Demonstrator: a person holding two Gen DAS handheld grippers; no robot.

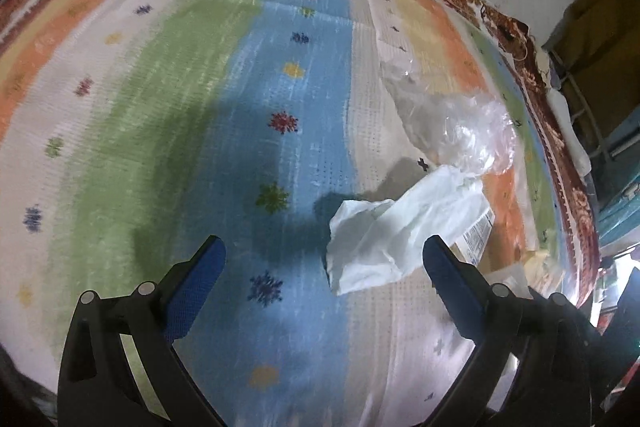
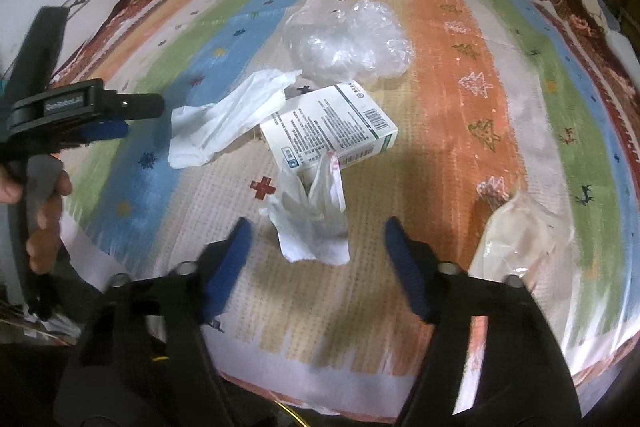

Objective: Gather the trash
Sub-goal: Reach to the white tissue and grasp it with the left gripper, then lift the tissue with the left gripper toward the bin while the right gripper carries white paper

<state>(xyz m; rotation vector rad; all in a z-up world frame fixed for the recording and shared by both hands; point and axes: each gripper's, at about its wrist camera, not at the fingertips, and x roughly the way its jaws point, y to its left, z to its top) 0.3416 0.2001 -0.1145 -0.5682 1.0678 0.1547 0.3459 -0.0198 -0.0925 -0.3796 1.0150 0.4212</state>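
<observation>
Right wrist view looks down on a striped cloth [image 2: 440,39] under clear plastic, covering what may be a worktop or a bed; I cannot tell which. The trash lies clustered on it. The right gripper [image 2: 318,227] is spread wide and holds nothing. Directly ahead of it, between its two blue fingers [image 2: 230,259] and a little beyond their tips, stands a crumpled tissue [image 2: 316,223], bunched upright with a reddish mark near its top. It is the nearest piece to this gripper and sits almost on its centre line, so a short forward and downward reach looks like all the next grasp would need.

Just behind the tissue lies a white carton [image 2: 332,129], flat, its long axis running from lower left to upper right. A second, flatter tissue [image 2: 228,119] stretches leftward from the carton's far corner, long axis also slanted. A clear crumpled bag [image 2: 352,39] sits farther back, and another plastic wrapper [image 2: 520,235] lies just right of the right gripper.

Left wrist view shows the left gripper [image 1: 324,255] equally spread and empty, with the flatter tissue [image 1: 400,235] lying just beyond its tips and toward its right finger [image 1: 448,275]. That piece is plainly the left hand's nearer target; its length runs slantwise to the gripper's opening, so closing on the near end seems easiest.
</observation>
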